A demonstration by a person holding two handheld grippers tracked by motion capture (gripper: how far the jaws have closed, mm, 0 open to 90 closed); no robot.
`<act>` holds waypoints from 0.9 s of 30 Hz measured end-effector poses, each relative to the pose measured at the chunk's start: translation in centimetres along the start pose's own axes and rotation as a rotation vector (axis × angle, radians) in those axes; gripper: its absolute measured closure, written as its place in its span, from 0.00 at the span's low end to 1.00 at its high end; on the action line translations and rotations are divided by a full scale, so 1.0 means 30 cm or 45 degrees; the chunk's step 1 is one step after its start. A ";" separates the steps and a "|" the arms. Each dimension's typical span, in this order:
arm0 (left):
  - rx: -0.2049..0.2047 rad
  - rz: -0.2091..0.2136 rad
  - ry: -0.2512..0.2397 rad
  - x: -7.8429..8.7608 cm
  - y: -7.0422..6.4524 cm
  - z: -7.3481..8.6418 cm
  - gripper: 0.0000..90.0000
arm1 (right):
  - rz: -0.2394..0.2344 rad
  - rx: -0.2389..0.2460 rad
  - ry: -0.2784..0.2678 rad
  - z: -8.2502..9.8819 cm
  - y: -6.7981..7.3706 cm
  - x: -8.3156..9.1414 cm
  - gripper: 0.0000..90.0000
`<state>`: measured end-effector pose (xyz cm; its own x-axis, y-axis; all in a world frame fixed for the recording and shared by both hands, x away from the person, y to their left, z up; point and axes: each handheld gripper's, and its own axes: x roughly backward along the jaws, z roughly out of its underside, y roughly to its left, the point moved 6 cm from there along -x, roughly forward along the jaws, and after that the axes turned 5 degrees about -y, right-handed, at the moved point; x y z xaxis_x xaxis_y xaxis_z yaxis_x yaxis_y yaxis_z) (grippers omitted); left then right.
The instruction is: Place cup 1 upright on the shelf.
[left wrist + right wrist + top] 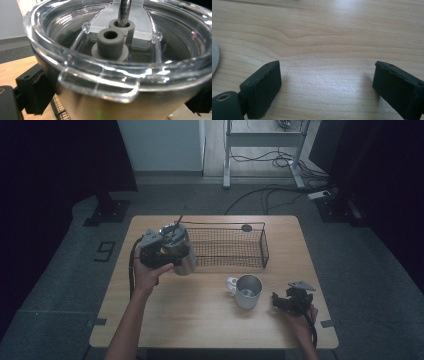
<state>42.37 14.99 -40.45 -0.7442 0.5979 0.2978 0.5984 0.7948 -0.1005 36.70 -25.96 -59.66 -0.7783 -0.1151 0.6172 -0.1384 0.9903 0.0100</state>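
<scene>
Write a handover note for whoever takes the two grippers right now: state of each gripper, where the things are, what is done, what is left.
Left gripper: shut on the steel tumbler, held tilted above the table just left of the wire basket. Its clear lid is on, with a straw through it.
Right gripper: open, nothing between the jaws, low over the table's right side.
White-handled steel mug: upright on the table, left of the right gripper, not gripped.
Done: tumbler lifted.
Left, probably: set the tumbler in the basket, then likely the mug; a small dark thing lies near the basket's far rim.
</scene>
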 end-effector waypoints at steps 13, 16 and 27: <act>0.011 0.002 -0.004 -0.023 0.008 -0.014 0.05 | -0.001 0.001 0.003 0.000 0.000 0.001 0.09; 0.005 -0.001 -0.004 -0.029 0.008 -0.023 0.05 | -0.001 0.001 0.003 0.000 0.000 0.001 0.09; 0.003 -0.008 0.003 -0.050 0.017 -0.040 0.05 | -0.001 0.001 0.003 0.000 0.000 0.001 0.09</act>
<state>44.15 14.36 -39.79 -0.7473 0.5924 0.3009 0.5929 0.7990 -0.1004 36.68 -25.96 -59.65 -0.7766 -0.1159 0.6192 -0.1399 0.9901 0.0098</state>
